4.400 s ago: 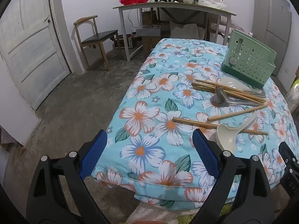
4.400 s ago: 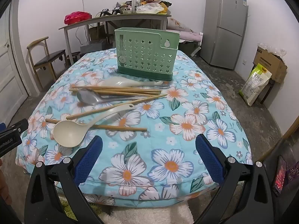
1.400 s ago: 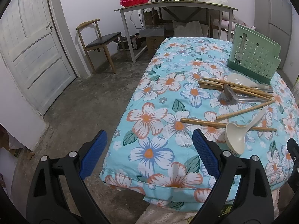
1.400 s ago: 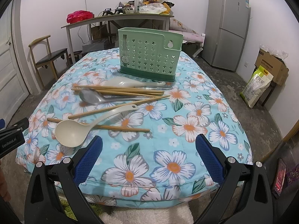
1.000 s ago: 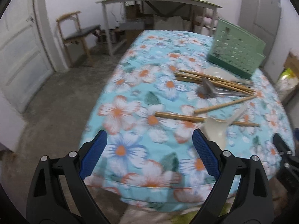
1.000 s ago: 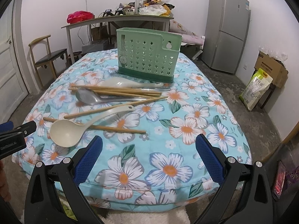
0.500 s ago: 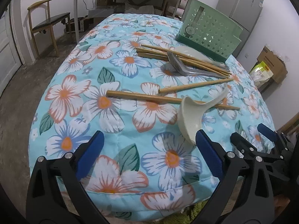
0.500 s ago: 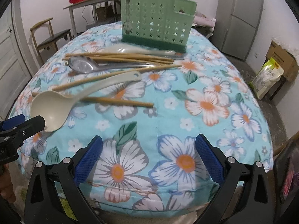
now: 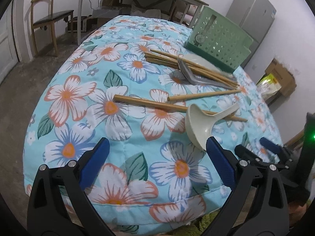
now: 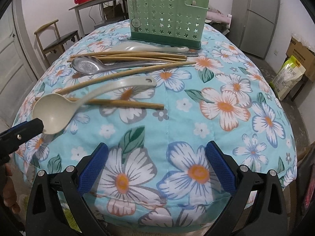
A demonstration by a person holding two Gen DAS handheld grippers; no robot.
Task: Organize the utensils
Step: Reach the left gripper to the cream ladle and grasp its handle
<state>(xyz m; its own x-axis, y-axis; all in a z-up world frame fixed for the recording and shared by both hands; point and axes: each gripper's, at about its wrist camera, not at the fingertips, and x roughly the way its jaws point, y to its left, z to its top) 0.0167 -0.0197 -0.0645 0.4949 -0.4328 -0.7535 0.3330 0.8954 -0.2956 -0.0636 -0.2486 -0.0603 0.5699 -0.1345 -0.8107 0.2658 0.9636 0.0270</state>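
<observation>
Cloth: a padded, quilted floral cloth [image 10: 226, 102] in light blue with large white and orange flowers covers the table; it looks soft and domes up in the middle of both views.
Holder: a pale green plastic utensil holder [image 10: 167, 15] with star-shaped cut-outs and a darker green base stands upright at top centre of the right wrist view.
Ladle: a cream plastic ladle [image 10: 57, 110], smooth and matte, lies left of centre; its round bowl sits near the left edge of the cloth and its handle slants up to the right across a chopstick.
Metal spoon: a shiny steel spoon [image 10: 88, 65] lies bowl-left among the chopsticks, in the upper left-centre.
Pale spoon: a flat, light-coloured serving spoon [image 10: 145, 48] lies just in front of the holder's base.
Chopsticks: wooden chopsticks [image 10: 137, 56], thin and straight, lie bundled between the two spoons; single ones lie lower, one under the ladle.
Left gripper [image 9: 155, 157]: black arms with blue textured pads, spread wide, having just finished opening, with only cloth between them; the right-hand pad is just beside the ladle bowl at lower right of its view, contact unclear.
Right gripper [image 10: 155, 157]: spread wide, empty, over bare cloth at bottom centre.
Open room: the lower and right parts of the cloth are bare; the front edge rolls down just under both grippers.
</observation>
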